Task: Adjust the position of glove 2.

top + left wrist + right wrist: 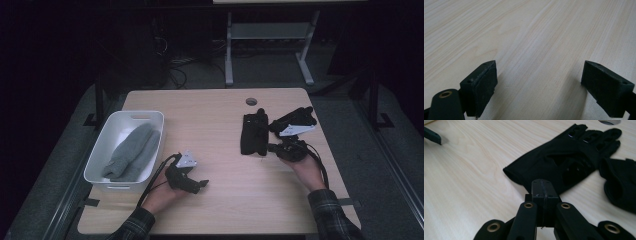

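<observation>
Two black jaws of the right gripper (543, 195) are pressed together on nothing, just short of the cuff of the flat black fabric glove (564, 162), which lies on the pale wooden table (215, 200). A second black glove (620, 185) lies just beside it. Well apart, the left gripper (539, 85) hovers with its jaws spread wide over bare wood, near the white plastic bin (100, 150) holding grey mittens (132, 150). Judged from here, pinching without opening first could merely push the cuff away, or a careless grab might drag both gloves.

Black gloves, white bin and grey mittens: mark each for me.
black gloves (254, 134), high view, middle of the left glove.
white bin (145, 116), high view, far rim.
grey mittens (131, 150), high view, middle of the pair.
</observation>
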A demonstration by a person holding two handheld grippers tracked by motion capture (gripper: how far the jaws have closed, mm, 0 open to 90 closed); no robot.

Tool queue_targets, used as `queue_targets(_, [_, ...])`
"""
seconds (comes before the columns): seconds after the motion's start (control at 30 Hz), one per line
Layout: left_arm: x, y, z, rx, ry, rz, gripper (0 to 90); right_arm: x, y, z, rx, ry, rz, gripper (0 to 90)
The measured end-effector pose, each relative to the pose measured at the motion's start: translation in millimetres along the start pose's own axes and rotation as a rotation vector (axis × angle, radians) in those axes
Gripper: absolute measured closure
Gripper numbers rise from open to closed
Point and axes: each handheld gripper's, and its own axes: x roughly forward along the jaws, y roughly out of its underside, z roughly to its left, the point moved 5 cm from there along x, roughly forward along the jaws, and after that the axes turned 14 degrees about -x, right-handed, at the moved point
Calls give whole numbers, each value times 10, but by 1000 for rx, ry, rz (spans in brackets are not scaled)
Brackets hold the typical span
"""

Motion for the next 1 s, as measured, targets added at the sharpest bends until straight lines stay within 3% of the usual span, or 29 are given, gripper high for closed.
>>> queue_targets(0.3, [-1,1,-1,0,1,0,124,301,-66,-22,-25,-1,30,900])
queue_targets(0.47, [-1,1,-1,0,1,0,124,487,22,-9,-57,-4,101,900])
queue_targets(0.5, [-1,1,-1,0,1,0,124,491,19,-1,-36,-16,88,900])
queue_targets(0.67, [-1,1,-1,0,1,0,124,483,9,61,-59,-45,98,900])
queue_targets(1.0, [0,1,0,1,1,-1,124,397,34,341,-109,-132,106,900])
